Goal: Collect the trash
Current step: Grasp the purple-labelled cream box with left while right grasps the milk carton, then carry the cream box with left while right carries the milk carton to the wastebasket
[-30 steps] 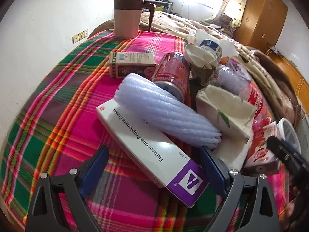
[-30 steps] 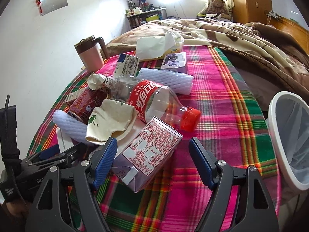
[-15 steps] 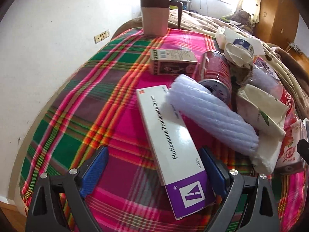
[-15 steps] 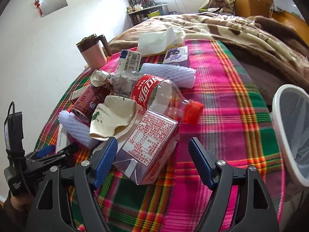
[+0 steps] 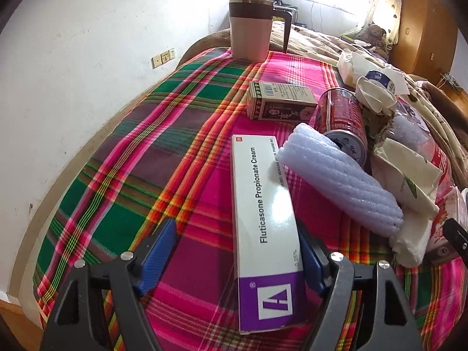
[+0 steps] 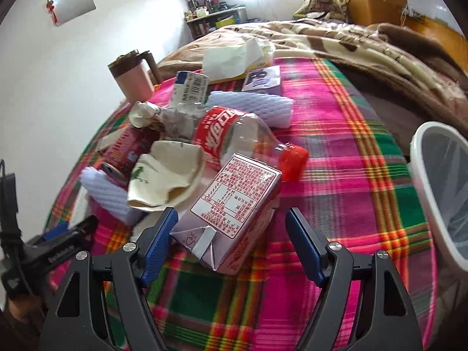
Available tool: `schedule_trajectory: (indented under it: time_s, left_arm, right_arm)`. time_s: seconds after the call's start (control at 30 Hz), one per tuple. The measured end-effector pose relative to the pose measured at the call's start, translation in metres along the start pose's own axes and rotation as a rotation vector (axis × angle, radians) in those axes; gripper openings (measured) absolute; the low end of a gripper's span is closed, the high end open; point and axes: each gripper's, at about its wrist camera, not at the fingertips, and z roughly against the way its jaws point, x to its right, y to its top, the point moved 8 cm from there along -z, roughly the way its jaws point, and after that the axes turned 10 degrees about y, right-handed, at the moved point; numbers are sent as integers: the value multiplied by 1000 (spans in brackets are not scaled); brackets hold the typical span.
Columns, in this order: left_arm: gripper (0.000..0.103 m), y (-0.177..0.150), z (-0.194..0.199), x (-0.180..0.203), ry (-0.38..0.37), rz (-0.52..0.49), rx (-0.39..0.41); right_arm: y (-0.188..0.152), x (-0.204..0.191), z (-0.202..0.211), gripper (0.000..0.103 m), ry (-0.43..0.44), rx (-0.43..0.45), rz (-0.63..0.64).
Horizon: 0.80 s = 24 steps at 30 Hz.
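Observation:
My left gripper (image 5: 234,251) is open, its fingers astride the near end of a white and purple cream box (image 5: 264,213) lying on the plaid cloth. Beside the box lie a white foam sleeve (image 5: 339,172), a red can (image 5: 343,117) and a small brown carton (image 5: 278,101). My right gripper (image 6: 231,239) is open around a crushed drink carton (image 6: 234,201), its left finger touching it. Behind the carton lie a red-capped plastic bottle (image 6: 234,134), a crumpled paper cup (image 6: 163,175) and a second foam sleeve (image 6: 254,106). A white bin (image 6: 438,187) stands at the right.
A pink lidded mug (image 5: 251,29) stands at the table's far edge by the wall. A tissue pack (image 6: 234,58) and a small purple packet (image 6: 263,79) lie at the back. A bed with a brown blanket (image 6: 365,44) lies beyond the table.
My left gripper has swung left and lined up with the cream box, which now runs lengthwise between its fingers. My right gripper has moved closer around the drink carton.

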Motion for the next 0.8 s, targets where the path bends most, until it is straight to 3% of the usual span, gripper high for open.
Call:
schedule_trajectory:
  time_s: [0.1, 0.13, 0.17, 0.33, 0.8]
  left_arm:
    - [70, 4, 0, 2, -15, 3, 0]
    - [66, 5, 0, 3, -19, 2, 1]
    - [61, 6, 0, 3, -24, 4, 3]
    - [38, 6, 4, 5, -75, 8, 10]
    - [37, -2, 49, 25, -199, 5, 83]
  right_arm:
    - [0, 0, 6, 63, 11, 21, 13]
    - [0, 0, 7, 52, -9, 28, 27]
    - [-1, 2, 9, 47, -49, 31, 45]
    - [-4, 10, 12, 41, -42, 31, 44]
    - [0, 13, 42, 39, 19, 115, 59]
